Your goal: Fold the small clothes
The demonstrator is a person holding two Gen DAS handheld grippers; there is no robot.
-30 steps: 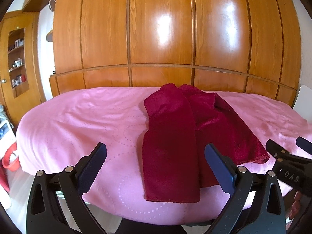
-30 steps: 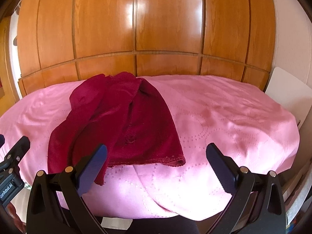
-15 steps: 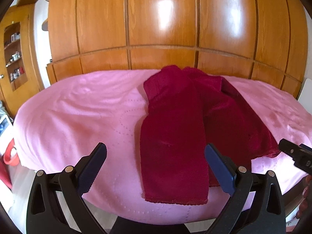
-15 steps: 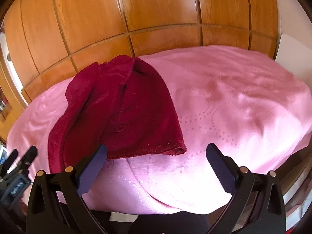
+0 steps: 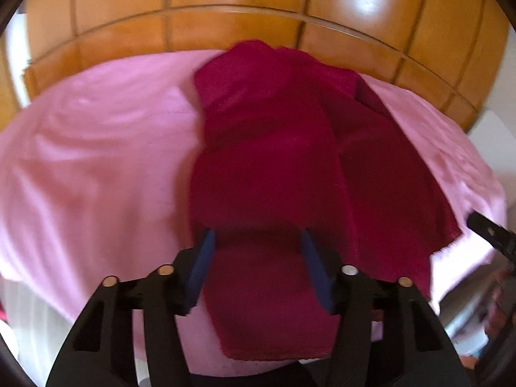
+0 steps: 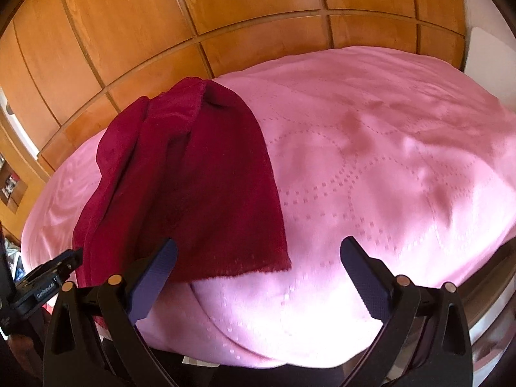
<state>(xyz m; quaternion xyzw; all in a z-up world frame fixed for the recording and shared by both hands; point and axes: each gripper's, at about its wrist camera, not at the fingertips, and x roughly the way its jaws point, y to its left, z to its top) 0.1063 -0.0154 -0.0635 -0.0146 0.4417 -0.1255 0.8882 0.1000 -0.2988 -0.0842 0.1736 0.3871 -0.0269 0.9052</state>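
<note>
Left wrist view, dark red plush garment [image 5: 267, 174] lying rumpled on pink bedspread [image 5: 96, 161], near hem between just-closing left gripper [image 5: 258, 258], right gripper [image 6: 258, 258] wide open, empty, beside it

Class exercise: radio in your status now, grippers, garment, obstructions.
Left gripper closing over dark red garment, cloth between jaws. Right gripper open, empty, at garment's near edge on pink cover. Nothing obstructing.
</note>
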